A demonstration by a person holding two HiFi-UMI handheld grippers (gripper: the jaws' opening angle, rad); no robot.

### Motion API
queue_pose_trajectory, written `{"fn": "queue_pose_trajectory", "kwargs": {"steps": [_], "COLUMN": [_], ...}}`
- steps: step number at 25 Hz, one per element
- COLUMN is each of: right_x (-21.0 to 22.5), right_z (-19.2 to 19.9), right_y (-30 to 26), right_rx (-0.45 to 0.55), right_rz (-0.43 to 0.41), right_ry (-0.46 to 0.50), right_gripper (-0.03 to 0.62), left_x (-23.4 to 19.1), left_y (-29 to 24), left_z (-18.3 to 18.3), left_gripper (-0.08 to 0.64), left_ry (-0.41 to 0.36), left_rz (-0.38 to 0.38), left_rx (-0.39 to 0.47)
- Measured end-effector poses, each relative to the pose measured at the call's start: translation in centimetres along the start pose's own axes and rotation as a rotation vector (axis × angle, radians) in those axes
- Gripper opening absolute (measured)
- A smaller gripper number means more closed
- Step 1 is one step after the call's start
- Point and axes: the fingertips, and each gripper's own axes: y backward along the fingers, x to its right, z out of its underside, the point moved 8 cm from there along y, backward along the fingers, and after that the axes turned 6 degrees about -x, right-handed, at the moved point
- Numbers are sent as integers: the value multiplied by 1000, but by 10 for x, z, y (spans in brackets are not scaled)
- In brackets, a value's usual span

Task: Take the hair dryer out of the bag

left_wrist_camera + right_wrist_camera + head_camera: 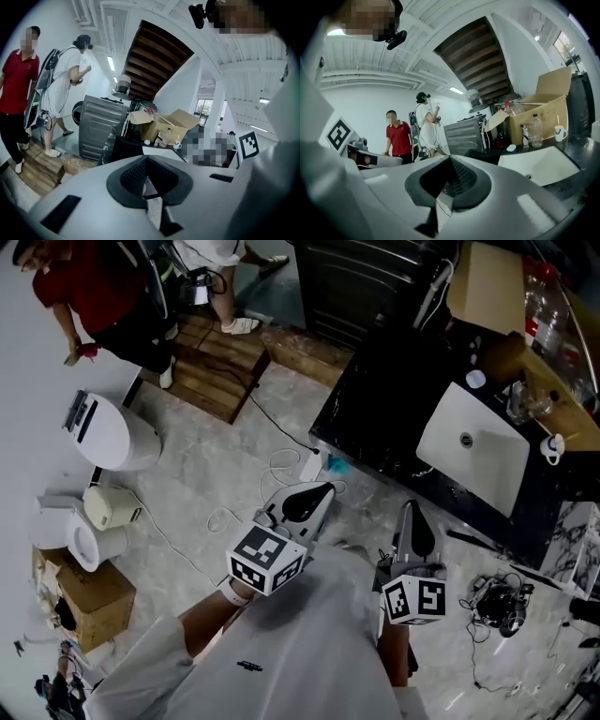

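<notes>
At the far left of the head view, a person in a red shirt [80, 287] stands beside a slatted brown wooden pallet [211, 367]. Below them a rounded white appliance [108, 437] and a brown cardboard box [94, 601] sit on the pale marbled floor [216, 465].

Nearer the middle I have my left gripper [319, 493] over that floor. Its own view shows the left gripper [147, 159] with its black-padded jaws pressed together on nothing.

Just beside it, my right gripper [411, 517] points towards the glossy black counter [375, 399]. Seen in its own view, the right gripper [450, 161] is likewise closed and empty.

A white rectangular sink [473, 451] is set in the counter, with an open tan carton [483, 282] behind it. A black tangle of cables [497, 601] lies at the far right.

I cannot make out the hair dryer or the bag in any view.
</notes>
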Motion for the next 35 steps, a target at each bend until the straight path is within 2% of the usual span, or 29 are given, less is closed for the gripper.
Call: {"fn": "queue_pose_trajectory", "kwargs": {"steps": [5, 8, 14, 18, 22, 23, 25, 29, 35], "right_x": [-4, 0, 5, 11, 14, 16, 19, 26, 28], "right_z": [0, 1, 1, 5, 11, 12, 15, 23, 35], "right_y": [-14, -21, -31, -37, -45, -48, -52, -64, -76], "right_rx": [-6, -20, -30, -49, -68, -70, -75, -83, -94], "right_rz": [29, 29, 34, 37, 30, 29, 34, 46, 70], "right_ry": [5, 9, 16, 24, 31, 32, 28, 24, -2], "right_gripper": [11, 11, 11, 11, 11, 11, 11, 12, 11], "left_x": [-16, -21, -30, -34, -40, -42, -45, -51, -62], "left_y": [-20, -33, -55, -78, -103, -110, -124, -150, -179], "left_z": [-7, -11, -11, -6, 4, 5, 7, 8, 15], "left_gripper": [8, 8, 8, 8, 11, 21, 89, 118, 164], "left_ry": [-71, -142, -221, -331, -402, -420, -449, -509, -649], "left_rz": [38, 25, 6, -34, -26, -21, -3, 17, 29], "left_rx": [-45, -74, -138, -165, -207, -216, -241, -271, -326]}}
